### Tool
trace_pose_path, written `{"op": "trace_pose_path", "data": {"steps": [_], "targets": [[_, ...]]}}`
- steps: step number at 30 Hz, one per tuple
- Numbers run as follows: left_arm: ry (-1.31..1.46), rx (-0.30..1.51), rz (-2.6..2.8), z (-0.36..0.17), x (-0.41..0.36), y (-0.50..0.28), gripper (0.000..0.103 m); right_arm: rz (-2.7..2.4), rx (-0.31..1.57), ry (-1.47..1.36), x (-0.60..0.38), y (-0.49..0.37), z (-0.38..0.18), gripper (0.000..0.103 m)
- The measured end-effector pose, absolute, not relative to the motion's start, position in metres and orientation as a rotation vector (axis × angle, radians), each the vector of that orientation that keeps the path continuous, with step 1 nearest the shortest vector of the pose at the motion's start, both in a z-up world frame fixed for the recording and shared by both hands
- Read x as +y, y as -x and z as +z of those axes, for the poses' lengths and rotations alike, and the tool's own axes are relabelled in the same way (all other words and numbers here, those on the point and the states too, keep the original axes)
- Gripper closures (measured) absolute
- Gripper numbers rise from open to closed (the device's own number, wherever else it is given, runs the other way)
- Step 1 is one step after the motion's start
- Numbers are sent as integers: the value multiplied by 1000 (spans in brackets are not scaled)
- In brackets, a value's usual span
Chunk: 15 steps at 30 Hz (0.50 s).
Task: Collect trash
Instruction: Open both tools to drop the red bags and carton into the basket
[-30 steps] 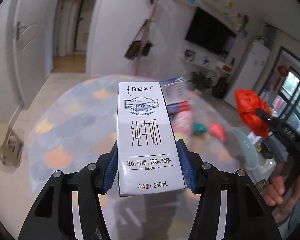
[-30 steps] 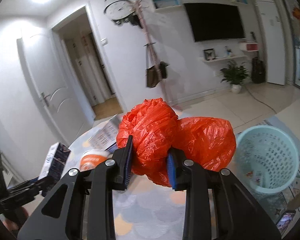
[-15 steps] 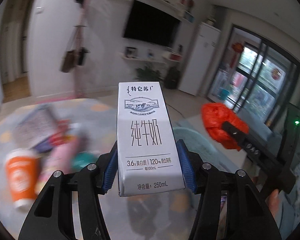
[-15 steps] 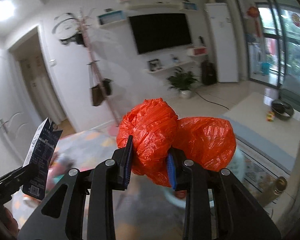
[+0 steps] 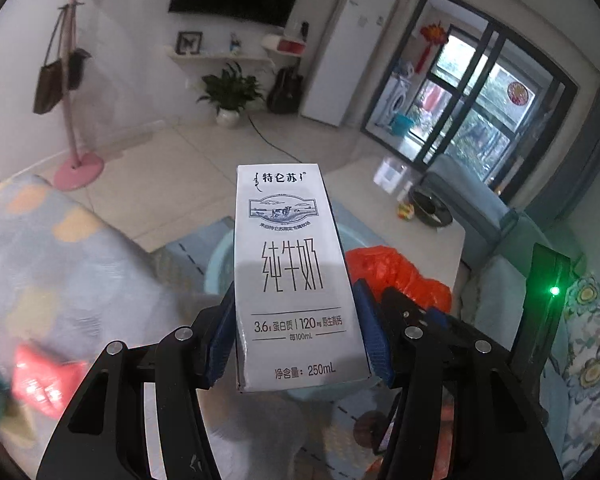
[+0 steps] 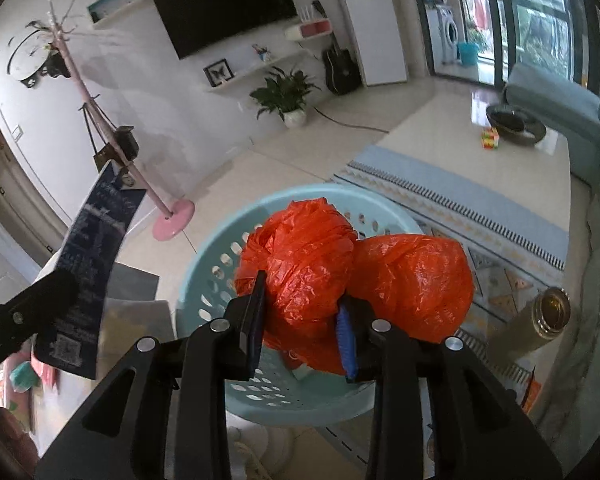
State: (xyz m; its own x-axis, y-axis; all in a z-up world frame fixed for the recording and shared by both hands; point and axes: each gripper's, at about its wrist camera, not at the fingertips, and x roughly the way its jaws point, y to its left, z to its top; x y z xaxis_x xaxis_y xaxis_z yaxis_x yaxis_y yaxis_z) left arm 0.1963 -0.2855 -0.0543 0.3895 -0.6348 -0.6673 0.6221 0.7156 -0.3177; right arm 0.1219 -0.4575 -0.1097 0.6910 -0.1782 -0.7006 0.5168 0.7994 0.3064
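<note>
My left gripper [image 5: 296, 340] is shut on a white 250 mL milk carton [image 5: 292, 280], held upright. The carton's dark side also shows in the right wrist view [image 6: 92, 272], at the left. My right gripper [image 6: 300, 320] is shut on a crumpled orange plastic bag [image 6: 340, 272] and holds it right over the light-blue perforated basket [image 6: 216, 264]. In the left wrist view the orange bag [image 5: 400, 276] sits just right of the carton, and the basket's rim [image 5: 220, 264] peeks out behind the carton.
A table with a patterned cloth [image 5: 60, 272] holds red trash [image 5: 40, 376] at the left. A metal flask [image 6: 548, 320] stands right of the basket. A blue rug [image 6: 480, 208], a low white table [image 6: 460, 136], a sofa [image 6: 560, 100] and a pink coat stand [image 6: 172, 216] lie beyond.
Both grippers have swung right, away from the table of trash. The right gripper with the orange bag now hangs over the blue basket; the carton has come close beside it.
</note>
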Motion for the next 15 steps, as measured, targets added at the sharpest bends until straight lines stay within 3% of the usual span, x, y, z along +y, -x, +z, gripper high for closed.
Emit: {"op": "trace_pose_path", "data": {"steps": [5,7,15], "targets": [[22,865,-811,-61,-294,-200,46,-410,706,-543,-468,-119,-114,57],[21,854,-800,-61,-290,-197,38,-405,695,-541,-469,-117,-112,56],[56,820,-796,-41,-269,-179,37,-363,662,-527,-461,-106,-92,56]]}}
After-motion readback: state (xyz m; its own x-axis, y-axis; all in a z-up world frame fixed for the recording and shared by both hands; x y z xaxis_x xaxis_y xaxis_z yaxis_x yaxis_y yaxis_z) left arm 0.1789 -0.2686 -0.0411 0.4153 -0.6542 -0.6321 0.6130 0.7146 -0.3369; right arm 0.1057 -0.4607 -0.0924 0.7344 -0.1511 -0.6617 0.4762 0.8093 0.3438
